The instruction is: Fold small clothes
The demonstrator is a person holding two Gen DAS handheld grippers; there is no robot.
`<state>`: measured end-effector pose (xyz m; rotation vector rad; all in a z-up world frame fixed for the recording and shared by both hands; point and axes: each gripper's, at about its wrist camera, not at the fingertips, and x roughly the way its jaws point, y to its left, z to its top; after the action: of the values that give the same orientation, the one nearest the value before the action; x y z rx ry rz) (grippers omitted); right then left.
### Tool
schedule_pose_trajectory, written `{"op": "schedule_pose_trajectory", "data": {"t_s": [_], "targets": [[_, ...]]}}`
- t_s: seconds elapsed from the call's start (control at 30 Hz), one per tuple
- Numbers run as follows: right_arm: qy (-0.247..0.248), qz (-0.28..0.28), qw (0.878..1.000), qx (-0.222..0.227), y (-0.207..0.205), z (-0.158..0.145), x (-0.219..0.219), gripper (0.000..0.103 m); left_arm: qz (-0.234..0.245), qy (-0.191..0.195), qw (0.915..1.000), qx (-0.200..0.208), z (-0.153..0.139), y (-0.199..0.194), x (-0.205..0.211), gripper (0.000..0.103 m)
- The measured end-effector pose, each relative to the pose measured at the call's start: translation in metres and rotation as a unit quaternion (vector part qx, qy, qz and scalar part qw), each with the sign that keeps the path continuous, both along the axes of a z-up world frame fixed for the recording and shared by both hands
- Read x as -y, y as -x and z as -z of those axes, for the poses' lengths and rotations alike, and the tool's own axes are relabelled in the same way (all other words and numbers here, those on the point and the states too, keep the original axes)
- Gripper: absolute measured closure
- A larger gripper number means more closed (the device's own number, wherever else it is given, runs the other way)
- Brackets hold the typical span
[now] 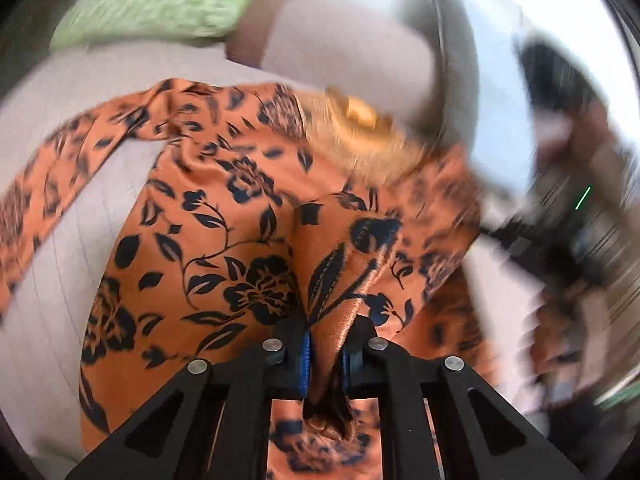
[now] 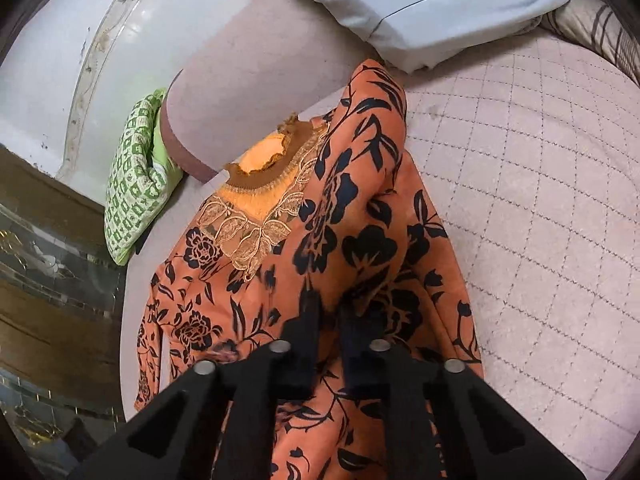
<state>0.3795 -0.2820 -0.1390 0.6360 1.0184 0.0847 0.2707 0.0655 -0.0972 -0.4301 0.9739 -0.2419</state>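
Orange garment (image 2: pixel 360 216): woven cloth, black floral print, slight satin sheen where it bunches (image 1: pixel 332 320). Neckline on it: stiff lace trim (image 2: pixel 256 236), brown frilled collar (image 2: pixel 260 168), matt.

Bed cover (image 2: pixel 540 184) under the garment: pale pink quilted cloth, stitched diamond grid, matt, faintly nubbly.

Bolster (image 2: pixel 236 80) beside the garment's collar: same pink cloth, darker band at its end.

Green cushion (image 2: pixel 136 176) beyond the bolster: printed cotton-like cloth, matt.

Pillow (image 2: pixel 432 4) above the garment: smooth pale cloth, dark piping.

Gripper arms (image 2: pixel 328 400): matt black plastic; round pins bare metal. Left pads (image 1: pixel 306 364): ribbed blue.
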Motion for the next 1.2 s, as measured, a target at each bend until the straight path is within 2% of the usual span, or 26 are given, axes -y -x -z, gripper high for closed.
{"op": "schedule_pose_trajectory", "data": {"t_s": [0.07, 0.13, 0.17, 0.23, 0.3, 0.37, 0.4, 0.43, 0.47, 0.5, 0.6, 0.73, 0.8, 0.87, 1.0, 1.1, 1.2], "targets": [[-0.009, -0.018, 1.0, 0.002, 0.0, -0.001, -0.005, 0.099, -0.032, 0.019, 0.9993, -0.002, -0.001, 0.008, -0.025, 0.095], [-0.012, -0.034, 0.999, 0.004, 0.0, 0.0, -0.016, 0.099, -0.067, 0.034, 0.9966, -0.034, 0.018, 0.011, -0.05, 0.095], [-0.01, -0.042, 0.999, -0.002, -0.003, 0.004, -0.024, 0.099, -0.079, 0.042, 0.994, -0.063, 0.033, 0.008, -0.059, 0.095], [0.018, -0.061, 0.997, -0.037, -0.013, 0.027, -0.041, 0.098, -0.1, 0.037, 0.9867, -0.122, 0.067, -0.001, -0.067, 0.093], [0.032, -0.06, 0.995, -0.075, -0.016, 0.051, -0.049, 0.094, -0.102, 0.027, 0.9837, -0.145, 0.082, -0.004, -0.062, 0.092], [0.014, -0.063, 0.996, -0.055, -0.002, 0.046, -0.052, 0.093, -0.092, -0.024, 0.9879, -0.123, 0.072, -0.007, -0.049, 0.089], [0.014, -0.066, 0.997, -0.034, 0.009, 0.037, -0.053, 0.087, -0.086, -0.053, 0.9887, -0.11, 0.066, -0.007, -0.041, 0.081], [0.022, -0.067, 0.997, -0.016, 0.023, 0.028, -0.053, 0.067, -0.083, -0.079, 0.9882, -0.101, 0.062, -0.007, -0.034, 0.071], [0.027, -0.064, 0.998, -0.002, 0.036, 0.02, -0.052, 0.056, -0.082, -0.098, 0.9868, -0.1, 0.061, -0.007, -0.028, 0.067], [0.031, -0.06, 0.998, 0.011, 0.051, 0.013, -0.05, 0.04, -0.081, -0.106, 0.9857, -0.102, 0.061, -0.004, -0.024, 0.065], [0.05, -0.065, 0.996, 0.026, 0.094, 0.002, -0.043, 0.038, -0.097, -0.109, 0.9844, -0.098, 0.052, 0.011, -0.026, 0.065], [0.071, -0.041, 0.996, 0.035, 0.148, -0.004, -0.016, 0.038, -0.118, -0.139, 0.9807, -0.07, 0.026, 0.057, -0.029, 0.052], [0.068, -0.022, 0.997, 0.029, 0.166, 0.002, -0.001, 0.038, -0.122, -0.147, 0.9798, -0.06, 0.021, 0.069, -0.027, 0.052], [0.061, 0.002, 0.998, 0.018, 0.172, 0.006, 0.009, 0.038, -0.117, -0.157, 0.9796, -0.045, 0.011, 0.083, -0.021, 0.052], [0.067, 0.033, 0.997, 0.024, 0.174, 0.006, 0.019, 0.038, -0.095, -0.192, 0.9768, -0.011, -0.003, 0.115, -0.007, 0.05], [0.08, 0.026, 0.996, 0.018, 0.174, 0.007, 0.014, 0.038, -0.079, -0.205, 0.9756, 0.008, -0.01, 0.135, 0.0, 0.049], [0.093, 0.018, 0.995, 0.019, 0.176, 0.005, 0.008, 0.038, -0.079, -0.22, 0.9721, 0.021, -0.013, 0.151, -0.001, 0.044]]}}
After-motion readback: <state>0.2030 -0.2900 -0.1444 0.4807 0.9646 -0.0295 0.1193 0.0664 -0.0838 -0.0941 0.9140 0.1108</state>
